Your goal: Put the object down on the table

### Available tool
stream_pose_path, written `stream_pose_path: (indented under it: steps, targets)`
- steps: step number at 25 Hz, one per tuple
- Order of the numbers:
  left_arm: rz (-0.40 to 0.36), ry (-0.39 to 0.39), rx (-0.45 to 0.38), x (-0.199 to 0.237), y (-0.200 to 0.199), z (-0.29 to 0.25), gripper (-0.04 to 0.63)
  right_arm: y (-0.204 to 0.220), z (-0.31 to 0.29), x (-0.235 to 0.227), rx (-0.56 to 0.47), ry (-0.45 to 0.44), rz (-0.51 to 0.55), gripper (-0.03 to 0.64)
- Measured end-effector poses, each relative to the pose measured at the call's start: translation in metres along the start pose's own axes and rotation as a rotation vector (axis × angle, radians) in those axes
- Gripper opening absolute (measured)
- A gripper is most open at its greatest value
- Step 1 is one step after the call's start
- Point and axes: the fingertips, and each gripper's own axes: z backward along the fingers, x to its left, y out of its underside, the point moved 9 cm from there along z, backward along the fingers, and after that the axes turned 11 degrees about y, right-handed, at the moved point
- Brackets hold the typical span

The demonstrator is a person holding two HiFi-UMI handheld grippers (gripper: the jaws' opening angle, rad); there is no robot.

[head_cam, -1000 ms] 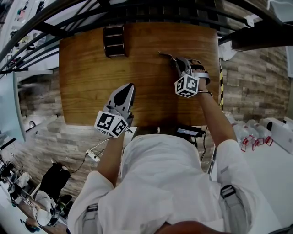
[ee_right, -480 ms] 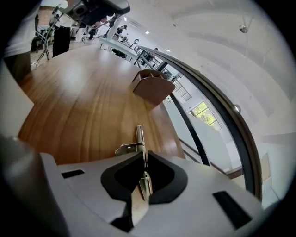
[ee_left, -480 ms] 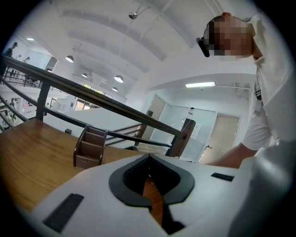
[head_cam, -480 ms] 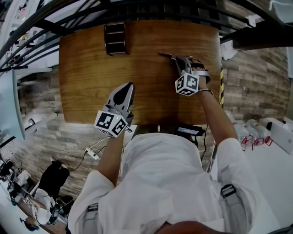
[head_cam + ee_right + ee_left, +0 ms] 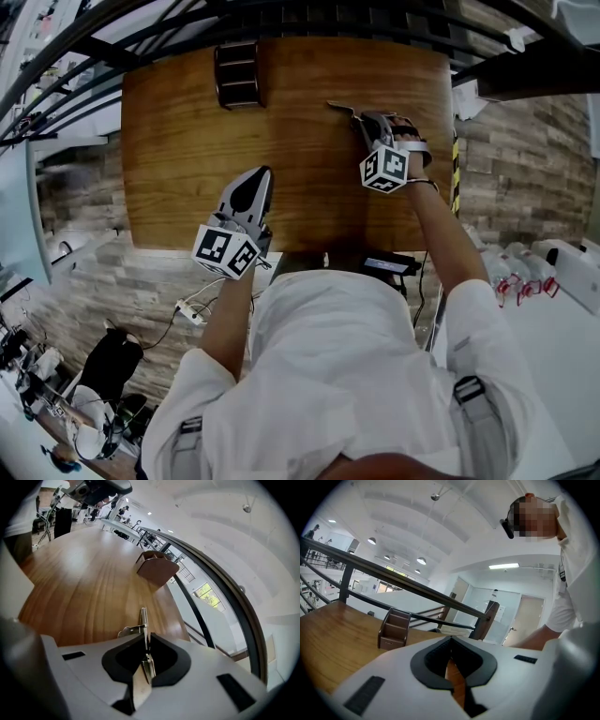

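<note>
A thin metal piece (image 5: 341,110) with a bent tab sticks out of my right gripper (image 5: 373,125) over the right half of the wooden table (image 5: 178,159). In the right gripper view the jaws are shut on this metal piece (image 5: 144,620), which stands on edge and points across the tabletop. Whether its tip touches the wood I cannot tell. My left gripper (image 5: 257,184) hovers near the table's front edge, left of centre. In the left gripper view its jaws (image 5: 451,643) are shut with nothing between them.
A small brown wooden rack (image 5: 237,77) stands at the table's far edge, seen also as the rack (image 5: 393,630) and the rack (image 5: 157,569). A dark railing (image 5: 220,602) runs past the far side. A black device (image 5: 384,267) lies below the near edge.
The whole head view has slid slightly. Both grippers keep their places over the table, and the right one still holds the metal piece.
</note>
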Motion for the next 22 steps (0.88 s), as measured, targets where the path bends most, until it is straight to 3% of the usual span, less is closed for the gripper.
stream_pose_path:
  steps: [22]
  targets:
    - [0.000,-0.003,-0.020,-0.012,0.002,0.024,0.015,0.006,0.008,0.015,0.040,-0.082,0.008,0.074]
